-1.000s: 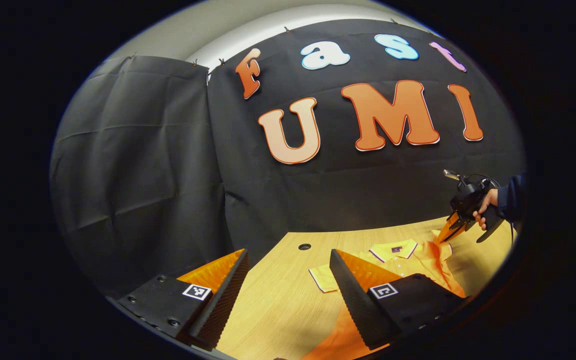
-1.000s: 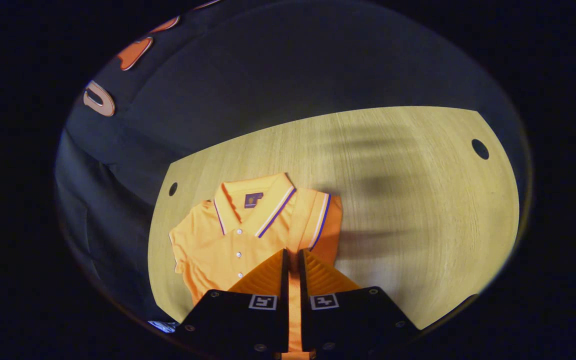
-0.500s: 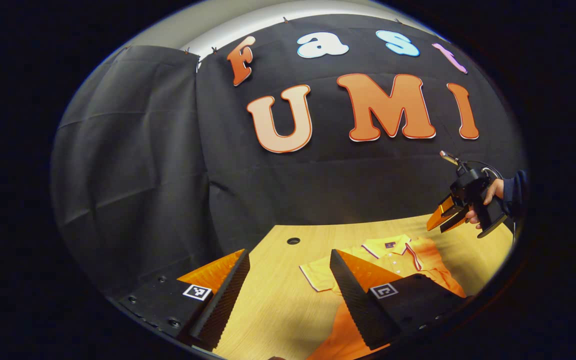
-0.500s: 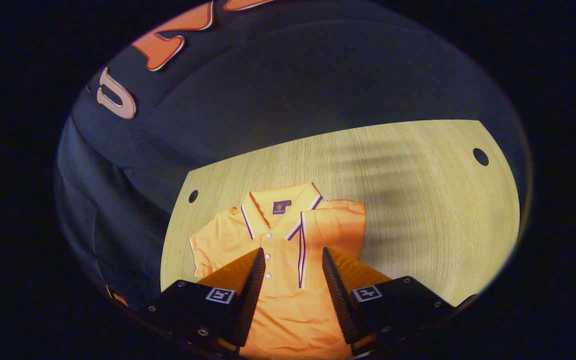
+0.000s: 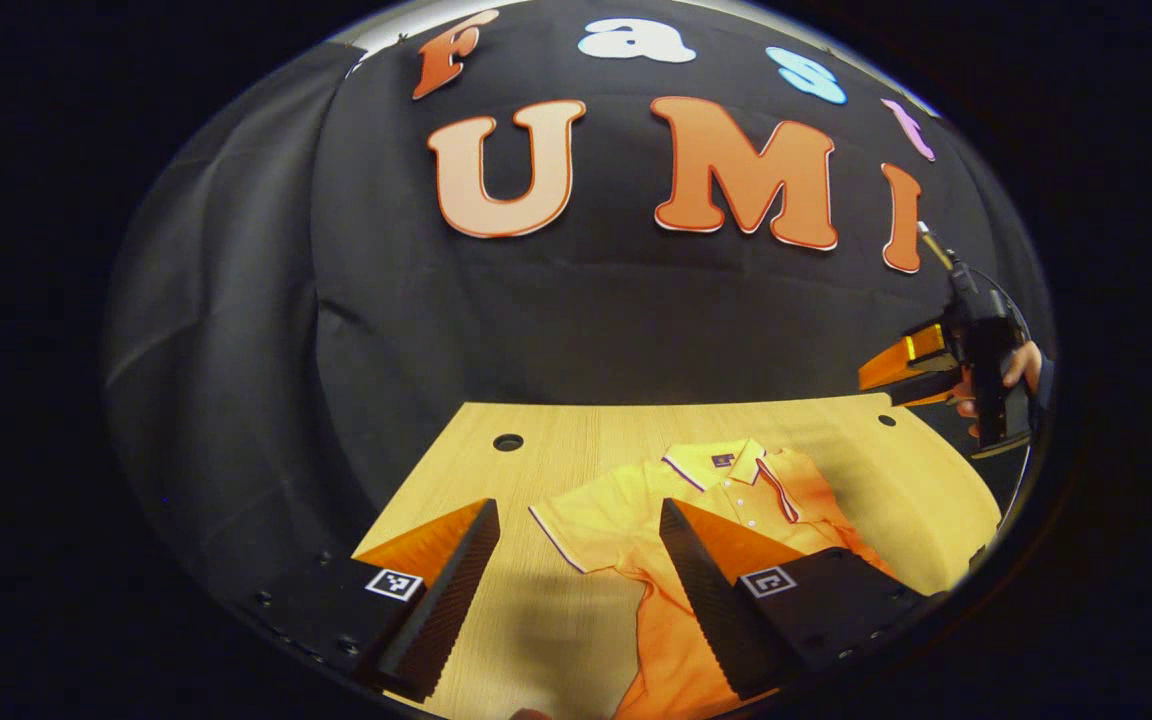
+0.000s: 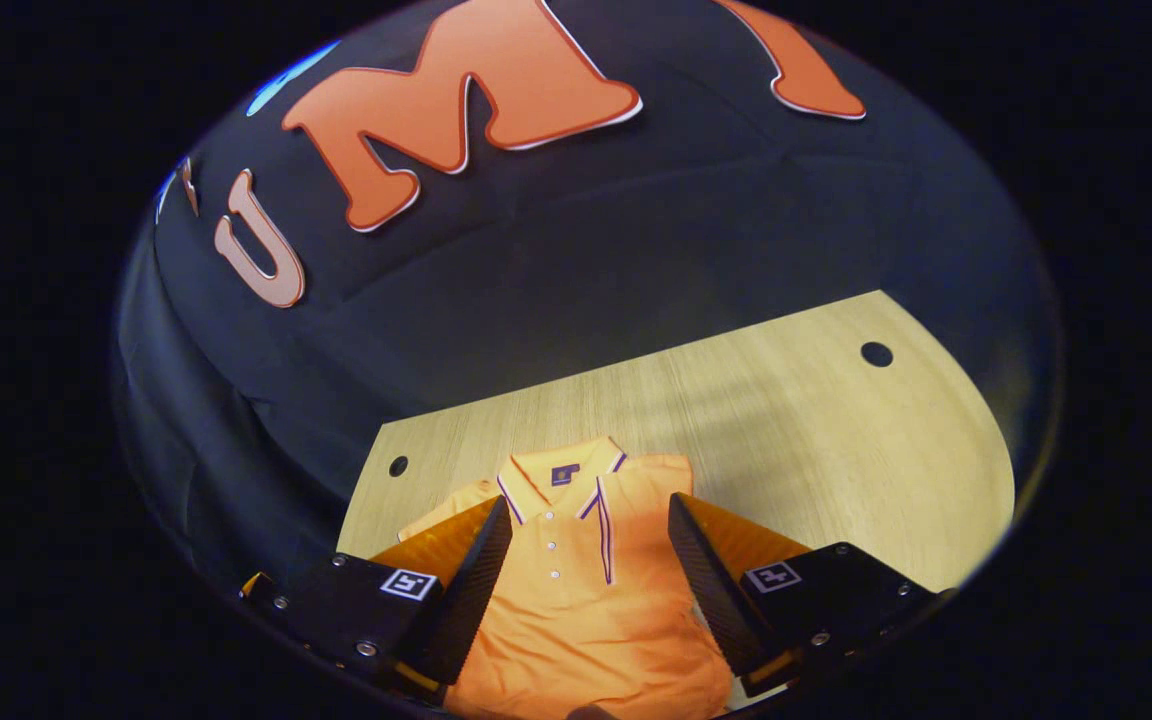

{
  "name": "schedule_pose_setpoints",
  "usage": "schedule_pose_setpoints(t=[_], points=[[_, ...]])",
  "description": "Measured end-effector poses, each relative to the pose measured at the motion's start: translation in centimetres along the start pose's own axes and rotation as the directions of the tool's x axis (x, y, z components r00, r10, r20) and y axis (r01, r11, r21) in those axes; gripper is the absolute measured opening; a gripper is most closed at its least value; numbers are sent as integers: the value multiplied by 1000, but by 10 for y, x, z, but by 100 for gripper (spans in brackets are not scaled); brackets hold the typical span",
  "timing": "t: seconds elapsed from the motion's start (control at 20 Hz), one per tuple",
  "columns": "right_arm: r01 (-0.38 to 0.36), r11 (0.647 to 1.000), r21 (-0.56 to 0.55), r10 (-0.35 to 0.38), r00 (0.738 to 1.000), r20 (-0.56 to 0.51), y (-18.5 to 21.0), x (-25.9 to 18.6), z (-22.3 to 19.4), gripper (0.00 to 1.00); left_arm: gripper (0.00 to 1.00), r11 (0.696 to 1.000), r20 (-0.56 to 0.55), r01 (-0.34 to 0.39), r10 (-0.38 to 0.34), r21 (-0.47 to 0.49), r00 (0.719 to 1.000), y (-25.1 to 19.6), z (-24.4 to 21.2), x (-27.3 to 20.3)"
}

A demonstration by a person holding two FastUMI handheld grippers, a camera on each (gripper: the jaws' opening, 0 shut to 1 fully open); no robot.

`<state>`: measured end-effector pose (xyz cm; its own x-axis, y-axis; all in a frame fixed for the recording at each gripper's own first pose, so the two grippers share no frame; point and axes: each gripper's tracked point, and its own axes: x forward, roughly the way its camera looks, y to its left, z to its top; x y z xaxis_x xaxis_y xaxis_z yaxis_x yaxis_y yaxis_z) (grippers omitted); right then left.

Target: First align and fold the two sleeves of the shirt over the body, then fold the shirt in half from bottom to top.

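An orange polo shirt (image 5: 636,520) (image 6: 586,590) lies flat on the wooden table (image 5: 536,620) (image 6: 796,440), collar toward the back wall. One sleeve is folded over the body, its striped cuff (image 6: 604,530) running down beside the button placket. The other sleeve (image 5: 576,525) still spreads out sideways on the table. My left gripper (image 5: 581,530) is open above the spread sleeve and the near table. My right gripper (image 6: 586,525) is open, raised above the shirt's chest, holding nothing. It also appears in the left gripper view (image 5: 911,375), held high in a hand at the far right.
Round cable holes (image 5: 508,442) (image 6: 876,354) pierce the table near its back corners. Black cloth walls close in the back and left side. Bare table surface lies to the right of the shirt in the right gripper view.
My right gripper let go of the sleeve it had carried over the body, opened and rose away. My left gripper swung to the left, bringing the shirt toward the middle of its view.
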<state>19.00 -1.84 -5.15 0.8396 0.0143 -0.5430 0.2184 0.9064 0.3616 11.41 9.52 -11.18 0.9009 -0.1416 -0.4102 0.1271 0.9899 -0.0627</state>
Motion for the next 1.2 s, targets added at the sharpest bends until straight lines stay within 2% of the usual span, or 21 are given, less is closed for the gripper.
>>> schedule_pose_setpoints(t=[0.1,0.25,0.4,0.45,0.7,0.85,1.05,1.15,1.2], points=[[52,999,-15,-51,998,37,-7,-22,-2,96,99,999,-65,41,-43,-28,997,3,-11,22],[114,993,23,-115,988,99,-17,-59,-14,97,100,996,-166,77,-83,-43,983,11,-27,56],[207,978,34,-209,966,151,-34,-99,-23,97,99,991,-236,119,-129,-54,963,13,-44,92],[228,972,50,-233,959,162,-39,-114,-27,97,99,992,-270,112,-124,-60,955,16,-52,102],[297,931,210,-338,920,200,-61,-185,-54,98,98,990,-490,87,-133,-115,862,15,-95,147],[382,901,204,-425,872,242,-82,-225,-58,98,98,981,-552,96,-176,-170,815,8,-105,165],[457,875,161,-484,820,307,-92,-266,-55,97,98,983,-633,51,-155,-179,758,7,-114,191],[483,865,139,-501,804,321,-94,-280,-57,97,98,986,-686,16,-128,-168,716,10,-124,201],[483,864,138,-501,806,314,-93,-282,-62,98,98,985,-712,-5,-119,-170,692,9,-130,207]])
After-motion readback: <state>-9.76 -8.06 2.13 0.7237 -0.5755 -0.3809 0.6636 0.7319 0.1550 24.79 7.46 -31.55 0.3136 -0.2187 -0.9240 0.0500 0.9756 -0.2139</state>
